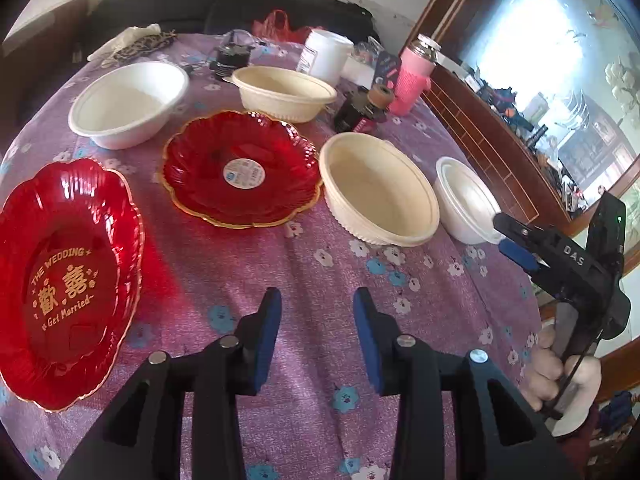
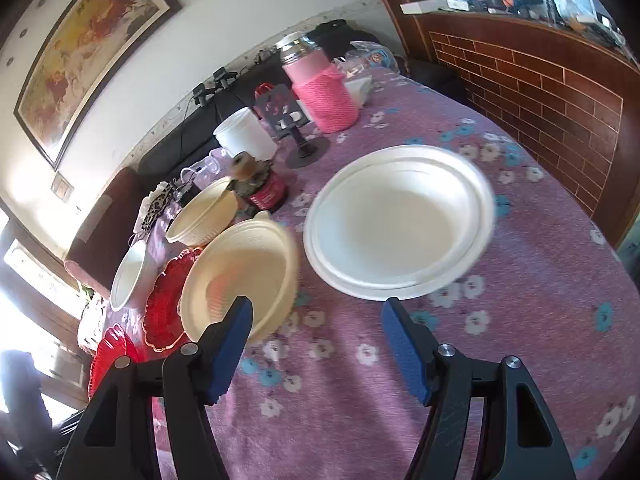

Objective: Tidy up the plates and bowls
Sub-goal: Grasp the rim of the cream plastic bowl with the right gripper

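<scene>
Left gripper (image 1: 317, 336) partly open, nothing between its pads, hovering over bare purple cloth (image 1: 312, 272). Right gripper (image 2: 316, 350) wider open, also empty, its tips just short of the white bowl (image 2: 400, 222); a hand (image 1: 560, 376) holds it. On the table: two red plates (image 1: 68, 280) (image 1: 242, 168), two cream bowls (image 1: 378, 190) (image 1: 284, 92), another white bowl (image 1: 128, 98), all apart, none stacked.

- Left wrist view looks steeply down across the bench (image 1: 312, 264) from its near edge.
- Right wrist view looks down from the right side, close over the white bowl (image 2: 400, 220).
- Both share the cream bowl (image 1: 380, 192) (image 2: 240, 272).
</scene>
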### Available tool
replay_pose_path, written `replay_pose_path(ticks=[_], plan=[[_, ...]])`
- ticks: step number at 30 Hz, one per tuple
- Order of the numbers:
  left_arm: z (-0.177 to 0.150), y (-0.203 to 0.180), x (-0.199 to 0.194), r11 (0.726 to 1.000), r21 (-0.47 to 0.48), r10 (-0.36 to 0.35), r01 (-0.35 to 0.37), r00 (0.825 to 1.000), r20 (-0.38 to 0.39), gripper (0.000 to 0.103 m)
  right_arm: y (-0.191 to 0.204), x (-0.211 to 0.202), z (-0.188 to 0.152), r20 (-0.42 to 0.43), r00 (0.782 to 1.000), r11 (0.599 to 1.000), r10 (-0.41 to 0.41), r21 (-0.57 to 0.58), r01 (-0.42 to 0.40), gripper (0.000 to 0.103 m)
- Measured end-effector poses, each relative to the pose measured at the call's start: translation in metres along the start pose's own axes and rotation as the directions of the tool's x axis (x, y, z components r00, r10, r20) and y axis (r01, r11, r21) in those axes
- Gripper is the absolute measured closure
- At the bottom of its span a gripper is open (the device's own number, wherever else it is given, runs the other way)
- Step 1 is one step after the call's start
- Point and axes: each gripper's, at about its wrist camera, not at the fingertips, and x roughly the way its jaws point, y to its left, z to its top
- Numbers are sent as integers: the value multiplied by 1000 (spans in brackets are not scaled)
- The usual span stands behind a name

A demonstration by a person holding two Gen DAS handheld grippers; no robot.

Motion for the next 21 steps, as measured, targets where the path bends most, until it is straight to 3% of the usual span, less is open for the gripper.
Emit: replay_pose_path(ticks=[5, 8, 10, 11, 12, 17, 21], plan=[[-6, 5, 2, 999, -25, -24, 25, 1000, 1, 64, 16, 33, -3, -92, 995, 999, 43, 24, -41, 32], [-9, 9, -1, 1000, -26, -16, 16, 1000, 0, 64, 32, 55, -3, -105, 994, 999, 22, 26, -20, 32], [-11, 14, -5, 999, -39, -14, 14, 1000, 7, 64, 40, 71, -2, -122, 992, 999, 19, 39, -15, 43], [-11, 17, -7, 999, -46, -14, 14, 1000, 11, 64, 42, 77, -3, -132, 991, 999, -3, 39, 8, 70], [-12, 20, -8, 999, -50, -14, 15, 1000, 13, 64, 41, 81, -5, -145, 989, 998, -41, 50, 49, 83], [-15, 32, -19, 998, -59, -28, 30, 999, 41, 57, 14, 67, -19, -156, 988, 993, 4, 120, 15, 89], [-16, 37, -19, 997, -56, -47, 49, 998, 47, 57, -17, 45, -37, -186, 975, 979, 119, 185, -85, 90]])
